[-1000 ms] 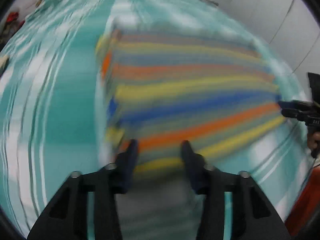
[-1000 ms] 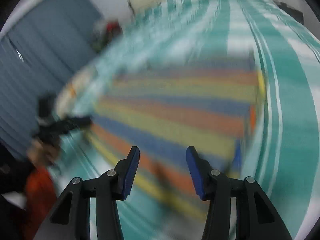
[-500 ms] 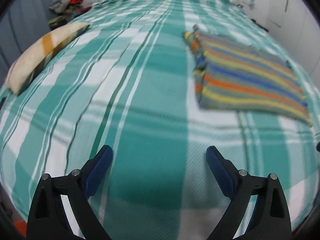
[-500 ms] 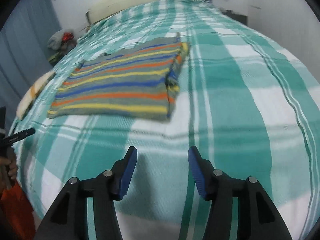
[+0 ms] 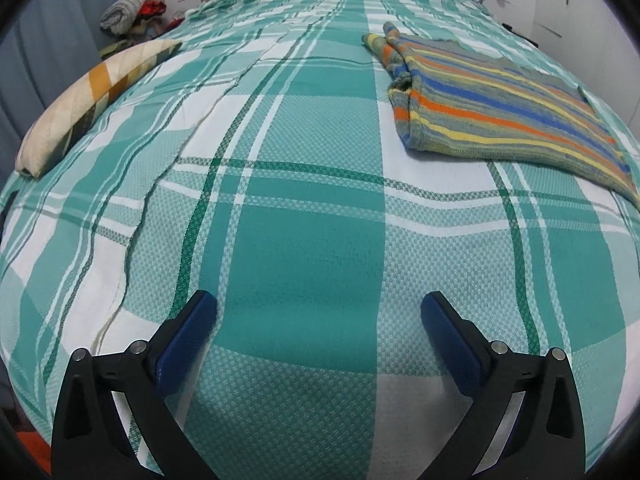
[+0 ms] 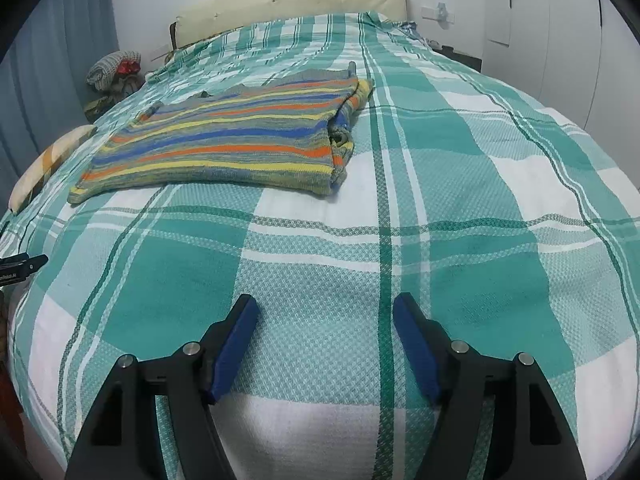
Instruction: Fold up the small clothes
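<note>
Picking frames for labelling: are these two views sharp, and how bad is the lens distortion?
Left wrist view: sharp, striped sweater crisp; fisheye bulges the bed cover, corners black. Right wrist view: equally sharp, soft even light, no glare, same bulge.

Colours and patterns noted on the bed.
The bedspread (image 5: 304, 240) is showing a teal, white and dark-green plaid; the folded sweater (image 6: 224, 148) is displaying grey, orange, yellow and blue stripes; the left pillow (image 5: 84, 100) is showing cream with ochre and brown bands.

Near half of the teal-and-white checked bedspread (image 6: 320, 248) lies bare; a folded, striped knitted garment (image 6: 224, 144) occupies the far left.
</note>
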{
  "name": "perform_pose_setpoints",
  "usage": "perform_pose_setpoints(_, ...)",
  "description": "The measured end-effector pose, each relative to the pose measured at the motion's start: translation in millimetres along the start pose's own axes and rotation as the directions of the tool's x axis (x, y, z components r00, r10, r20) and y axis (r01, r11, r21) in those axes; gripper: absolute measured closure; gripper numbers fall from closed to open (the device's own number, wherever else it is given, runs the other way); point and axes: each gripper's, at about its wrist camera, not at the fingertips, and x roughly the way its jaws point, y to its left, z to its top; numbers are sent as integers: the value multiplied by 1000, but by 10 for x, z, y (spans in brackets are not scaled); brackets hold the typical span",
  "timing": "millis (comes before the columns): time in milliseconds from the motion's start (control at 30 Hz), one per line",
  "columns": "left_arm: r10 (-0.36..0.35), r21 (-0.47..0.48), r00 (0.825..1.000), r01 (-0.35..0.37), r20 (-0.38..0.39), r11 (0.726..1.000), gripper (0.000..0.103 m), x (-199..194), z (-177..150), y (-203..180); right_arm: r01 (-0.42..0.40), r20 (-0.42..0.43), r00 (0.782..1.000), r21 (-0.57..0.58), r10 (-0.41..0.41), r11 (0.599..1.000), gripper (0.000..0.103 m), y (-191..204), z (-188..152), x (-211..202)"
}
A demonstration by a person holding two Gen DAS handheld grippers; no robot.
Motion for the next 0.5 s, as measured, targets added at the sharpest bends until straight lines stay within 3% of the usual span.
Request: perform_pose_setpoints(500,5,4,1000,-5,4,1000,1,12,-19,-9,9,11,1000,2,-9,1000,32,22,-27,0)
